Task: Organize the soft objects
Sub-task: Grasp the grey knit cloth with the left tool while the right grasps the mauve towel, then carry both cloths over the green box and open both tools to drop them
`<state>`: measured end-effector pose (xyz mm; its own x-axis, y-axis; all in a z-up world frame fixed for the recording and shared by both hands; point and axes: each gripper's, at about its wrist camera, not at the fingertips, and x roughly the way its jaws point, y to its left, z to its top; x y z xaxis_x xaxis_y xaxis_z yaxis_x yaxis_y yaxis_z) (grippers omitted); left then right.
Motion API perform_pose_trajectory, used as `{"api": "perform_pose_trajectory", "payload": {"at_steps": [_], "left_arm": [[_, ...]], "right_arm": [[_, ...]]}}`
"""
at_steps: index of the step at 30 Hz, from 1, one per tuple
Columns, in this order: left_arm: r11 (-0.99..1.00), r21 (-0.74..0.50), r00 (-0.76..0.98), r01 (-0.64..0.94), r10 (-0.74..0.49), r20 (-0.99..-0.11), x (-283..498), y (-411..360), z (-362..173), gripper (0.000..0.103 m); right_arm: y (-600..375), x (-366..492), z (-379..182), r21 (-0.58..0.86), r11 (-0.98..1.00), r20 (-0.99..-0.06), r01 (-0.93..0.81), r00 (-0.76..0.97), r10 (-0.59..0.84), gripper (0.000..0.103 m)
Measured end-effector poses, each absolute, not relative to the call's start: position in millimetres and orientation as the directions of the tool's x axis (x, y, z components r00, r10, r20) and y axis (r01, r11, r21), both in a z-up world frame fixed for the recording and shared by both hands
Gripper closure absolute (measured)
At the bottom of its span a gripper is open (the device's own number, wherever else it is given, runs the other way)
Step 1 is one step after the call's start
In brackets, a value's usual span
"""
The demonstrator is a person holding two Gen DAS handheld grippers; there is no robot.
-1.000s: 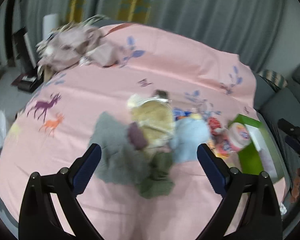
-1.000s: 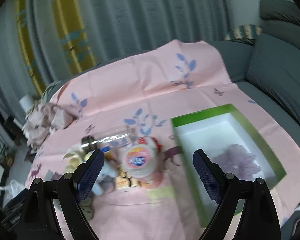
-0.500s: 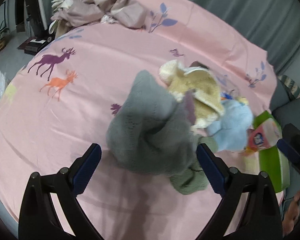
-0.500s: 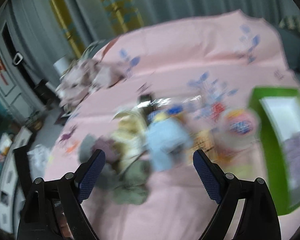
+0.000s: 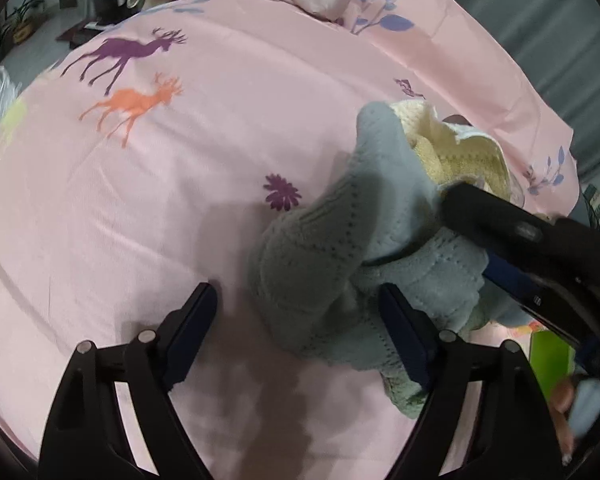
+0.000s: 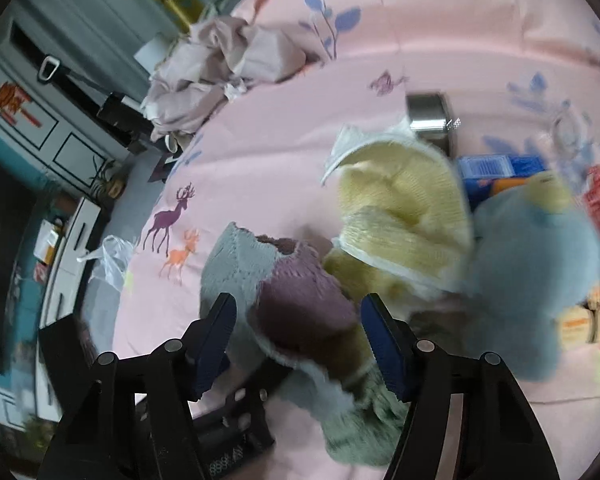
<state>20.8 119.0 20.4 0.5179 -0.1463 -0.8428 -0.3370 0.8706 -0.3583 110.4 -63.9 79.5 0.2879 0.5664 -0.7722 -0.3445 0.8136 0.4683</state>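
Observation:
A heap of soft knitwear lies on the pink sheet (image 5: pixel 180 200). My left gripper (image 5: pixel 300 320) straddles the grey knit piece (image 5: pixel 312 256); its jaws are closing, with a gap still showing beside the left pad. My right gripper (image 6: pixel 298 336) is closing around a purple knit piece (image 6: pixel 300 300) that lies on the grey knit (image 6: pixel 236 264); I see no firm pinch. Its black body (image 5: pixel 520 240) crosses the left wrist view from the right. A yellow knit (image 6: pixel 404 208) and a blue plush (image 6: pixel 532 280) lie just beyond.
A crumpled pinkish cloth pile (image 6: pixel 220 64) sits at the sheet's far edge. A metal can (image 6: pixel 428 116), a blue box (image 6: pixel 500 168) and colourful packets lie behind the heap. The green box's rim (image 5: pixel 548 356) shows at the right. Cabinets and a plastic bag (image 6: pixel 112 256) stand off the left edge.
Both grippers dropped toward the heap. The right one swung left, away from the green box, to over the purple and grey knits. Both pairs of jaws have narrowed.

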Motion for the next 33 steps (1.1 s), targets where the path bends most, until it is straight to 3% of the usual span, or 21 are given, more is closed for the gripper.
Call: {"api": "perform_pose_trajectory", "payload": {"at_steps": [1, 3, 5, 6, 8, 10, 15, 23, 33], "left_arm": [[0.871, -0.359, 0.52, -0.337, -0.146, -0.841, 21.4, 119.1, 19.3, 0.022], [0.868, -0.365, 0.531, -0.337, -0.145, -0.835, 23.5, 119.8, 18.7, 0.034], [0.861, -0.389, 0.535, -0.327, -0.171, -0.827, 26.6, 120.9, 16.4, 0.053], [0.854, -0.407, 0.539, -0.323, -0.187, -0.821, 27.0, 122.1, 15.2, 0.057], [0.827, -0.471, 0.547, -0.308, -0.251, -0.799, 30.3, 124.6, 13.4, 0.088], [0.793, -0.524, 0.548, -0.309, -0.302, -0.78, 30.6, 124.7, 14.5, 0.095], [0.859, -0.46, 0.621, -0.225, -0.237, -0.747, 15.2, 109.5, 47.5, 0.097], [0.875, -0.478, 0.699, -0.081, -0.292, -0.653, -7.9, 83.9, 87.3, 0.097], [0.904, -0.427, 0.7, 0.032, -0.325, -0.636, -18.9, 40.9, 104.7, 0.097]], "right_arm": [[-59.2, 113.6, 73.8, 0.473, 0.81, -0.774, -0.346, 0.277, 0.57, 0.046], [-50.9, 115.8, 66.8, 0.472, 0.803, -0.779, -0.364, 0.254, 0.573, 0.06], [-43.3, 114.7, 61.2, 0.469, 0.794, -0.782, -0.386, 0.236, 0.577, 0.079], [-41.0, 113.7, 59.3, 0.471, 0.791, -0.781, -0.39, 0.233, 0.58, 0.081], [-38.8, 110.5, 57.1, 0.514, 0.754, -0.758, -0.409, 0.195, 0.622, 0.089], [-40.2, 108.9, 54.5, 0.584, 0.707, -0.725, -0.399, 0.134, 0.675, 0.089], [-52.0, 94.6, 72.3, 0.649, 0.639, -0.649, -0.413, 0.136, 0.748, 0.09], [-88.5, 53.8, 123.0, 0.629, 0.635, -0.578, -0.449, 0.276, 0.768, 0.09], [-138.5, 35.4, 135.9, 0.633, 0.655, -0.55, -0.412, 0.355, 0.756, 0.09]]}}
